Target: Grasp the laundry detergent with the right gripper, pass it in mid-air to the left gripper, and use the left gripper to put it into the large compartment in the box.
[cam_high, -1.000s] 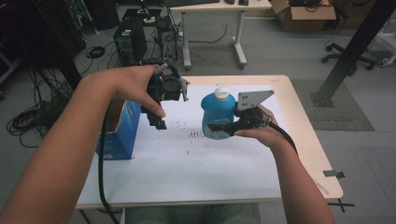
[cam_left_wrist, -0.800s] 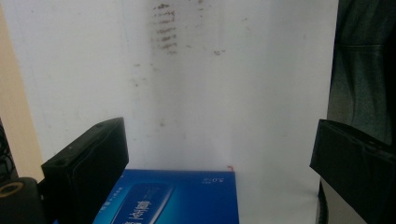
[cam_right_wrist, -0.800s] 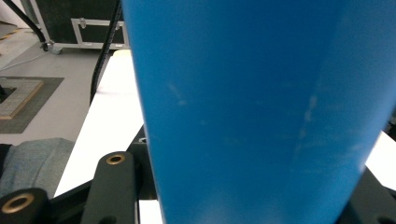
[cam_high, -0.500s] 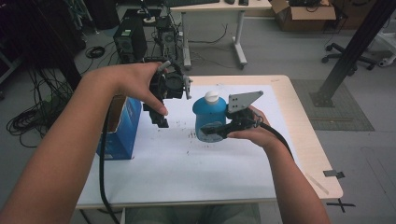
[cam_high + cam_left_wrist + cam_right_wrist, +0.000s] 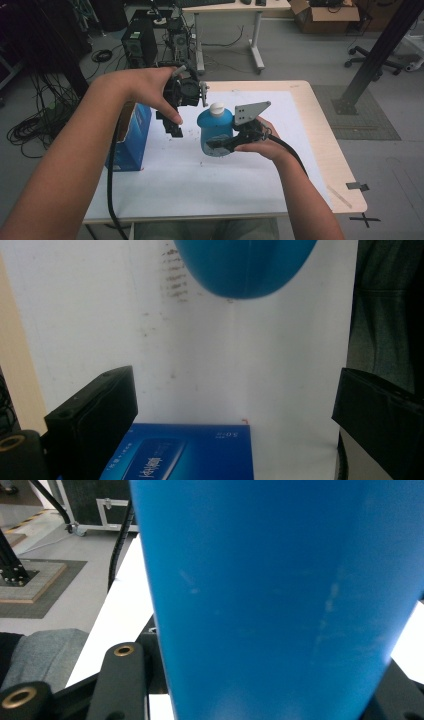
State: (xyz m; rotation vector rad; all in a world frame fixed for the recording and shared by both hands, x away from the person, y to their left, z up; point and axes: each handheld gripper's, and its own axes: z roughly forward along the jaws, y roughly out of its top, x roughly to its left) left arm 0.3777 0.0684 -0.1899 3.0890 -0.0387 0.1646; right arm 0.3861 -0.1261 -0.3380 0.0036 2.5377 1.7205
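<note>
Since the earlier frames, carried leftward and slightly down: blue bottle, clamped in right gripper, now closer to left gripper. Left gripper kept in place above the table's left-centre.

Right gripper: jaws closed on the bottle's lower body, pressing both sides; in the right gripper view, blue wall between the black jaws. Bottle upright, white cap on top, lifted clear of the white table surface, roughly above its middle. Grey three-cornered plate just right of the cap.

Left gripper: jaws spread wide, nothing between them, pointed down at the table. In the left gripper view, rounded bottom of the bottle hanging at the top edge, well apart from the jaws; blue box at the bottom edge, between the jaws' lines but not touched.

Blue box standing near the table's left edge, just left of the left gripper. Faint dark marks on the white sheet beneath the bottle.
</note>
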